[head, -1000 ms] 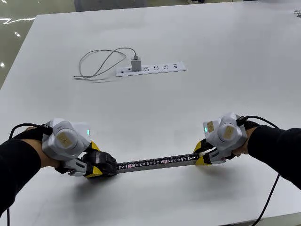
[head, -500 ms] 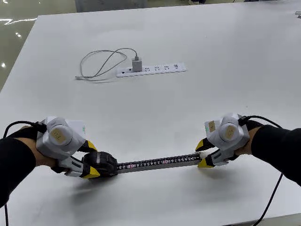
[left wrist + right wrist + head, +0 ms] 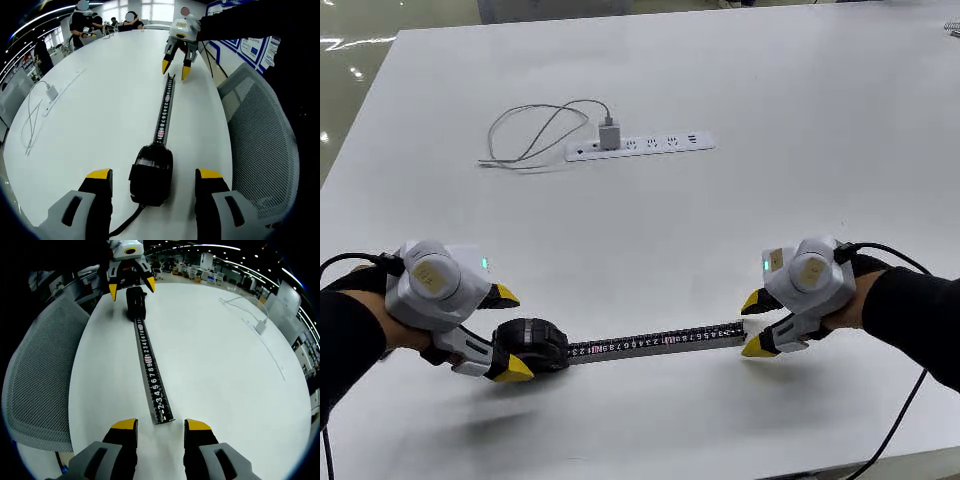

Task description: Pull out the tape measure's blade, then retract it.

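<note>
The black tape measure case (image 3: 532,345) lies on the white table (image 3: 720,200) near its front edge. Its blade (image 3: 655,342) is pulled out to the right and lies flat on the table. My left gripper (image 3: 510,333) is open, its yellow-tipped jaws either side of the case (image 3: 151,174) without touching it. My right gripper (image 3: 754,324) is open too, just beyond the blade's free end (image 3: 163,416). In the right gripper view the blade (image 3: 147,360) runs straight away to the case (image 3: 136,300) and the other gripper (image 3: 129,270).
A white power strip (image 3: 640,145) with a plugged-in charger and a looped cable (image 3: 535,135) lies mid-table. A grey mesh chair (image 3: 260,125) stands by the near table edge. Several people stand far beyond the table (image 3: 82,22).
Both grippers have opened: the left let go of the case and drew back a little to the left, and the right released the blade's end. The blade stays pulled out.
</note>
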### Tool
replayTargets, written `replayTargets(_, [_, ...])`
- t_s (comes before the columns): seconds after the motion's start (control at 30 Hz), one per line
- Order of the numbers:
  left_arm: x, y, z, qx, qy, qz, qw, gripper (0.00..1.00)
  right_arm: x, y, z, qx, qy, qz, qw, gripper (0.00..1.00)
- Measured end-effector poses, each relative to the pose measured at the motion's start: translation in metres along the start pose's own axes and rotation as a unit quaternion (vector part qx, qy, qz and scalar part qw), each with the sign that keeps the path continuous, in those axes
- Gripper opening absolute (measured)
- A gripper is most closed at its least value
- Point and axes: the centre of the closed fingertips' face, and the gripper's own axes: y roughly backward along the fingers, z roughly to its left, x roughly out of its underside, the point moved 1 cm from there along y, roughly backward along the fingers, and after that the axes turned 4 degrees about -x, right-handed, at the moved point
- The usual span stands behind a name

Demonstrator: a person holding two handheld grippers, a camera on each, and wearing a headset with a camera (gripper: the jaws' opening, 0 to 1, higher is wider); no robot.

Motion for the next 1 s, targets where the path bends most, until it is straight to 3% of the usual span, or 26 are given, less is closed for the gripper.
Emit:
replayTargets(0.37, [0.007, 0.003, -0.003, -0.004, -0.003, 0.000, 1.0000, 0.76, -0.008, 0.005, 0.004, -0.003, 0.010, -0.014, 0.9998, 0.42])
replayTargets(0.5, [0.009, 0.004, -0.007, -0.001, -0.002, 0.000, 1.0000, 0.81, -0.006, 0.006, 0.002, 0.008, 0.029, -0.003, 0.9995, 0.46])
replayTargets(0.73, [0.011, 0.006, -0.007, -0.005, -0.005, -0.003, 1.0000, 0.89, -0.009, 0.010, 0.004, 0.015, 0.028, -0.005, 0.9995, 0.55])
replayTargets(1.0, [0.008, 0.011, -0.004, -0.019, 0.020, -0.019, 0.9994, 0.99, -0.008, 0.013, 0.008, 0.015, 0.015, -0.013, 0.9997, 0.65])
